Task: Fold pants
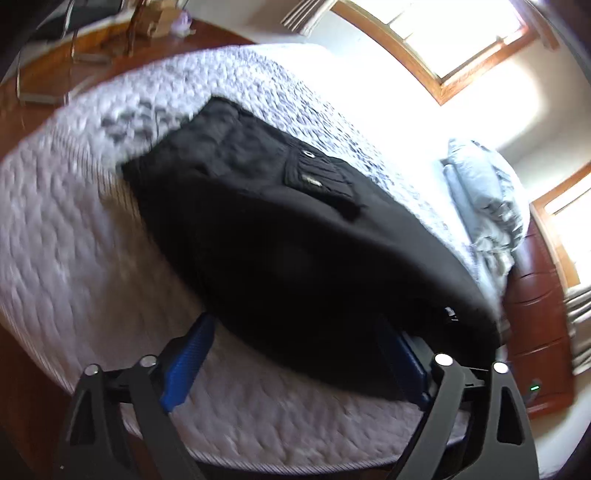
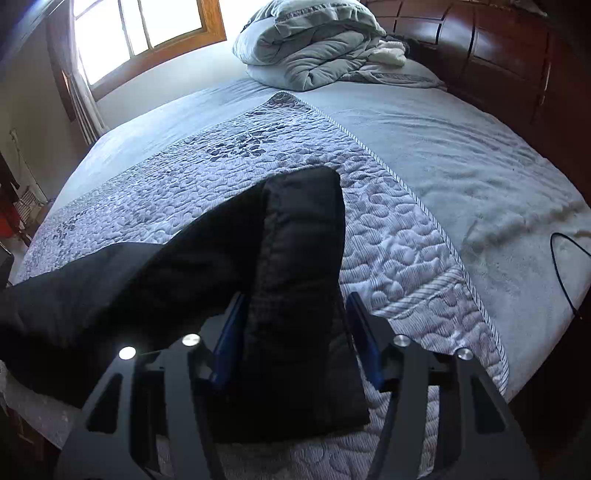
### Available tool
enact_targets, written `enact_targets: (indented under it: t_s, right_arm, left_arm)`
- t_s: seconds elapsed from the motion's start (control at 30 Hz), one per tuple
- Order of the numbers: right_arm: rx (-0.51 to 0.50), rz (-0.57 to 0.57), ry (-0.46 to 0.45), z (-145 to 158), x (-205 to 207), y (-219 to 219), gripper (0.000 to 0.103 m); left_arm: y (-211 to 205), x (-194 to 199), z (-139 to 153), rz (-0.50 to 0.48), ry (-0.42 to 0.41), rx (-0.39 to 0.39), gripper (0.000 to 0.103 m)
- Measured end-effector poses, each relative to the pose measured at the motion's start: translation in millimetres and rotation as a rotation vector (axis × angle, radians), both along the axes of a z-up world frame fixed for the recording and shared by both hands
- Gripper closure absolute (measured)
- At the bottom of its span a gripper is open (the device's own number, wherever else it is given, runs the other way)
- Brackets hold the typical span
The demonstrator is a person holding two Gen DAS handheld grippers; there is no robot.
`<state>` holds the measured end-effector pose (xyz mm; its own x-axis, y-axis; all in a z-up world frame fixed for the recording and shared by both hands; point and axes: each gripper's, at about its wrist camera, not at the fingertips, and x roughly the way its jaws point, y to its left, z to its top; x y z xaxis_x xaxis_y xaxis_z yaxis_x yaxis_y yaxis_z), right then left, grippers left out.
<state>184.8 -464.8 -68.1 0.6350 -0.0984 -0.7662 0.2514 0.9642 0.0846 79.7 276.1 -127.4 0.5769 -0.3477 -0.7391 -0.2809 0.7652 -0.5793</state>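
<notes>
The black pants (image 1: 280, 236) lie on the quilted bedspread (image 1: 66, 236) of the bed, near its foot edge. In the left wrist view they run from 11 o'clock toward 4 o'clock across the frame, with a flapped cargo pocket (image 1: 321, 181) and a metal eyelet (image 1: 307, 154) facing up. The picture is blurred, so finer fabric detail cannot be read.

Left tool (image 1: 295, 365): released. Its blue fingers (image 1: 188, 365) stand wide apart, and the near edge of the pants lies between them. The left finger sits clear of the cloth over the bedspread; the right finger is partly hidden under the dark fabric, so contact there cannot be confirmed.

Right tool (image 2: 295, 339): released. A folded band of the pants (image 2: 299, 280) runs from 12 o'clock down to 6 o'clock between its blue fingers (image 2: 364, 339). The right finger stands apart from the cloth; the left finger lies just beside the fabric edge, and no pinching is visible. The rest of the garment spreads toward 9 o'clock.

A bundled grey comforter (image 2: 310, 48) rests at 12 o'clock near the dark wooden headboard (image 2: 480, 48). A thin black cable (image 2: 565, 266) lies on the grey blanket (image 2: 461, 147) at 3 o'clock. A window (image 2: 147, 33) is at 11 o'clock.
</notes>
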Motion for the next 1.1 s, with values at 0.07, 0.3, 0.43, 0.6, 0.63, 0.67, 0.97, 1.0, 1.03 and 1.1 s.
enact_targets:
  t_s: [0.07, 0.3, 0.43, 0.6, 0.63, 0.67, 0.97, 1.0, 1.03, 1.1]
  right_arm:
    - [0.008, -0.008, 0.011, 3, -13, 1, 0.032]
    - [0.077, -0.011, 0.03, 8, -52, 9, 0.027]
    - [0.096, -0.026, 0.023, 12, -61, 13, 0.028]
    - [0.145, -0.057, -0.001, 21, -77, 9, 0.028]
    - [0.154, -0.062, -0.008, 23, -80, 9, 0.028]
    - [0.17, -0.071, -0.02, 27, -86, 8, 0.027]
    - [0.576, -0.11, -0.091, 30, -109, 8, 0.024]
    - [0.624, -0.112, -0.098, 29, -110, 11, 0.024]
    - [0.662, -0.11, -0.095, 28, -108, 15, 0.024]
    - [0.713, -0.081, -0.089, 30, -102, 31, 0.024]
  left_arm:
    - [1, -11, -2, 0.017, 0.007, -0.102, 0.006]
    - [-9, -25, -6, 0.031, -0.119, -0.405, 0.004]
    - [1, -10, -17, 0.129, -0.068, -0.317, 0.004]
    - [17, 22, -31, 0.181, -0.004, -0.26, 0.051]
    - [18, 25, -28, 0.187, -0.002, -0.253, 0.055]
    - [18, 30, -24, 0.191, -0.003, -0.237, 0.062]
    - [12, 43, 45, 0.151, -0.175, -0.048, 0.086]
    - [16, 43, 42, 0.164, -0.163, -0.036, 0.086]
    - [21, 44, 35, 0.171, -0.137, -0.025, 0.086]
    - [28, 45, 10, 0.166, -0.072, 0.0, 0.086]
